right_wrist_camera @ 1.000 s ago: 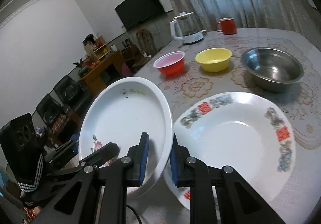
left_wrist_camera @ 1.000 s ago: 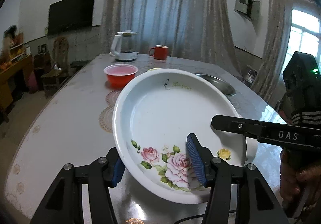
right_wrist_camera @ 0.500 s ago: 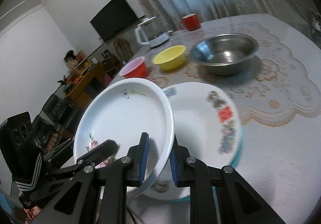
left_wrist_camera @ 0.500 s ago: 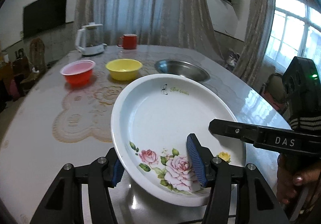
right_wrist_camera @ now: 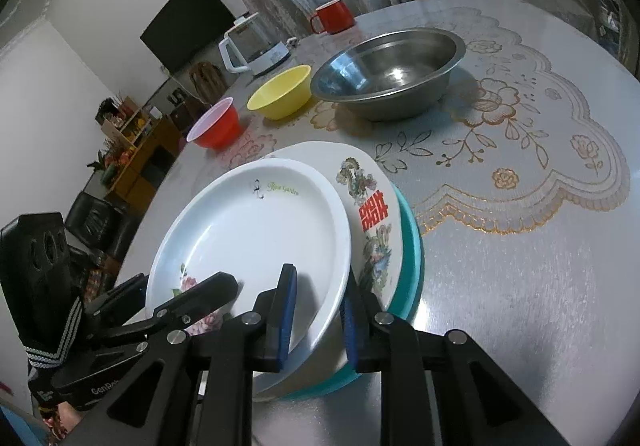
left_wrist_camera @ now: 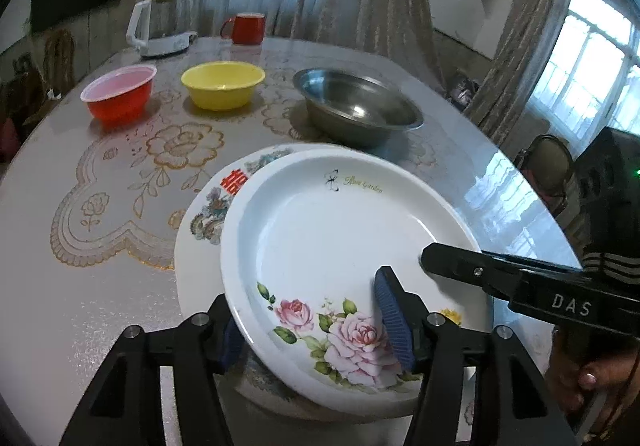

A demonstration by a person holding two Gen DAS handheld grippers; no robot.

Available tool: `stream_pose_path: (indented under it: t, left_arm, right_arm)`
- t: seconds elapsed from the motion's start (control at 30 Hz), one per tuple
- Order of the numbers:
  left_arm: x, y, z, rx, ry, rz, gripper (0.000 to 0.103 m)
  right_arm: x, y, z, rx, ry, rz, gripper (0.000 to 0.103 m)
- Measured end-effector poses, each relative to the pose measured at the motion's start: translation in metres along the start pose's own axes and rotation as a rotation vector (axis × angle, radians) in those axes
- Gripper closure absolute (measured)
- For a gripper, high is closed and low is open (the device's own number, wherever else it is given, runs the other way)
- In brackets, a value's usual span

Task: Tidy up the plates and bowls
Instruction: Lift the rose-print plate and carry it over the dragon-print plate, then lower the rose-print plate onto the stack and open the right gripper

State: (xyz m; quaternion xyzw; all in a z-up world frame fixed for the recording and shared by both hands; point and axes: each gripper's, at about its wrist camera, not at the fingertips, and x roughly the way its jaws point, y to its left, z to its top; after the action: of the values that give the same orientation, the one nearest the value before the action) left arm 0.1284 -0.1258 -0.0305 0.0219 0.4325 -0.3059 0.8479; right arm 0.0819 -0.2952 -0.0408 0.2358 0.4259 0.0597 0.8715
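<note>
White rose plate (left_wrist_camera: 344, 246), clamped by both claws, overlaps the red-character plate (left_wrist_camera: 224, 190).

Dim room, daylight from one side, strong fisheye warp

A window (left_wrist_camera: 596, 58) at the left wrist view's right edge blows out white and throws glare across the glossy counter (left_wrist_camera: 500, 186); corners vignette black, straight edges bow, and the steel bowl (right_wrist_camera: 388, 74) shows soft highlights and slight blur.
</note>
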Motion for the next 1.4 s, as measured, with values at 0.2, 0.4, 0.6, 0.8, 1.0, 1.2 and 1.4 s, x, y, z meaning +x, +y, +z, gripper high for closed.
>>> stream_pose_path:
  t: [0.2, 0.4, 0.6, 0.8, 1.0, 1.2, 1.4]
  left_arm:
    - [0.008, -0.001, 0.005, -0.006, 0.063, 0.004, 0.026]
    - [0.010, -0.003, 0.013, -0.026, 0.113, -0.008, 0.021]
    - [0.004, -0.003, 0.017, -0.053, 0.177, -0.047, 0.011]
    - [-0.008, 0.003, 0.017, -0.083, 0.184, -0.055, 0.008]
    - [-0.023, 0.020, 0.014, -0.156, 0.149, -0.098, 0.008]
    - [-0.035, 0.038, 0.007, -0.223, 0.100, -0.132, 0.008]
    - [-0.047, 0.047, -0.002, -0.235, 0.038, -0.076, 0.011]
  right_arm:
    - [0.010, 0.014, 0.014, -0.098, 0.055, -0.101, 0.079]
    - [0.017, 0.021, 0.024, -0.163, 0.072, -0.182, 0.078]
    - [0.019, 0.022, 0.030, -0.181, 0.094, -0.196, 0.078]
    - [0.027, 0.028, 0.032, -0.206, 0.107, -0.214, 0.077]
    - [0.034, 0.032, 0.026, -0.224, 0.117, -0.216, 0.078]
    - [0.035, 0.037, 0.022, -0.262, 0.104, -0.249, 0.079]
    - [0.035, 0.044, 0.016, -0.324, 0.085, -0.294, 0.079]
